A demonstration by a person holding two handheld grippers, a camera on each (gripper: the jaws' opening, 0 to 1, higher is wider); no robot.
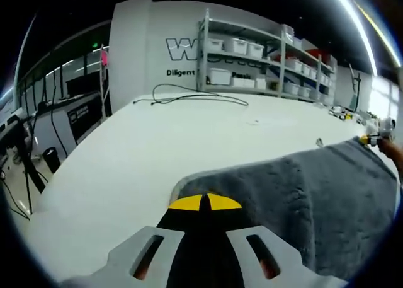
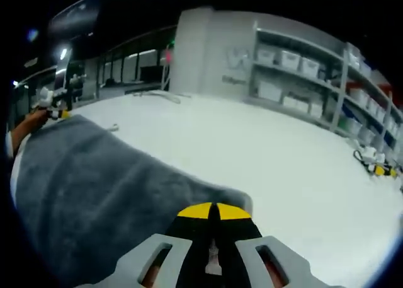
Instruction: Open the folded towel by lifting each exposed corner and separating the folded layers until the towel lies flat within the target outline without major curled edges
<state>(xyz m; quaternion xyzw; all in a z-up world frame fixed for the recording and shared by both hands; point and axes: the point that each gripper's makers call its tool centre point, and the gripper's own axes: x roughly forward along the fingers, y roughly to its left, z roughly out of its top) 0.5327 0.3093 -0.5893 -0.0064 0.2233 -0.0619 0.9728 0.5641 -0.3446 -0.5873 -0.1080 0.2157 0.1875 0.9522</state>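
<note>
The dark grey terry towel [image 1: 315,193] lies spread on the broad white table [image 1: 157,149], stretched between your two claws. Your left claw [image 1: 204,203] has its yellow-tipped jaws pressed together on the towel's near corner, and in the right gripper view your right claw [image 2: 214,211] is likewise clenched on the corner of the same towel [image 2: 94,187] on that side. At the far right of the left gripper view you can see your other claw [image 1: 374,137] at the towel's opposite end, with a hand behind it.

Beyond the table stands a grey metal shelving rack [image 1: 264,61] stacked with white plastic bins [image 1: 236,45]. On the white wall [image 1: 170,36] beside it, large lettering begins with "W" and a smaller line begins "Diligent"; the rest is hidden. A black cable [image 1: 189,99] trails across the table's far edge.
</note>
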